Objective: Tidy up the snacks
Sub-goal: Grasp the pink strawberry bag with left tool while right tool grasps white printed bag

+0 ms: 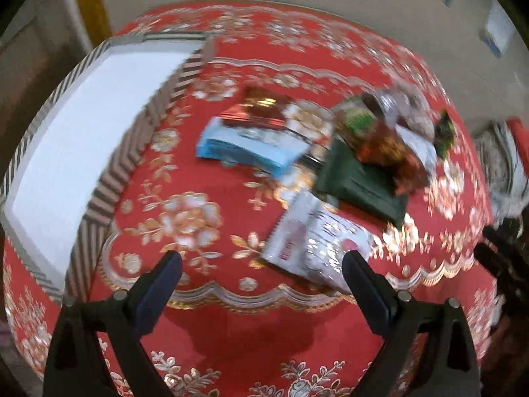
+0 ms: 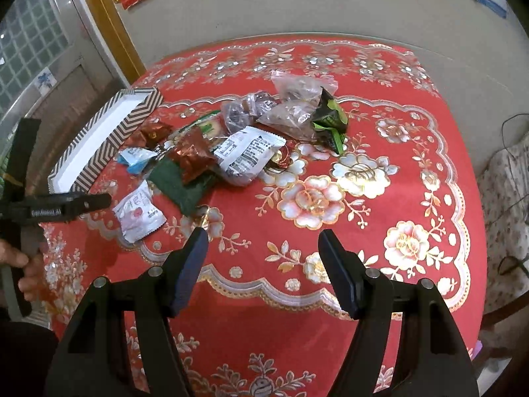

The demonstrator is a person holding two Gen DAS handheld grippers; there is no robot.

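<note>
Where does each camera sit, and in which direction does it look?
Left wrist: on the left gripper, looking steeply down at the red tablecloth, the striped tray and the snack pile; its own open fingers show.
Right wrist: on the right gripper, looking down over the table from further right; its open fingers, the left gripper and a hand show.
Shared: the tray, the white packet, the dark green packet.
</note>
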